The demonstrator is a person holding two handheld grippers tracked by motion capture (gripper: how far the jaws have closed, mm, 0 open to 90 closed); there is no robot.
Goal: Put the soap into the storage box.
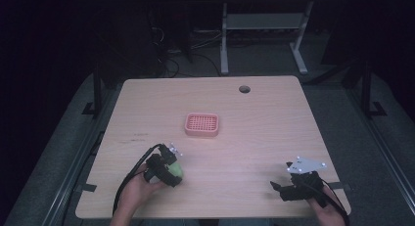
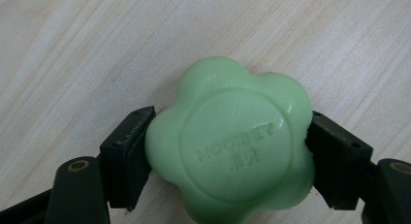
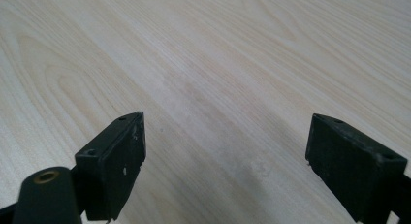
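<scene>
My left jaws closed on green flower-shaped soap (image 2: 230,144), one pad on each side of it. Left gripper (image 1: 172,173) near table (image 1: 274,133) front edge, well short of pink dish (image 1: 201,125), slightly left of it. Soap roughly round, no clear long axis; embossed face points toward my camera. My right gripper (image 3: 225,158) gapes wide over bare wood, holds nothing, far right of dish.

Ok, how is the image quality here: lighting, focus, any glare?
High view: dim, dark surroundings, the table evenly lit and the pink tray small but legible. Left gripper view: bright, the green soap sharp with its embossed lettering readable, no glare. Right gripper view: wood grain soft farther off, the fingers in focus.
</scene>
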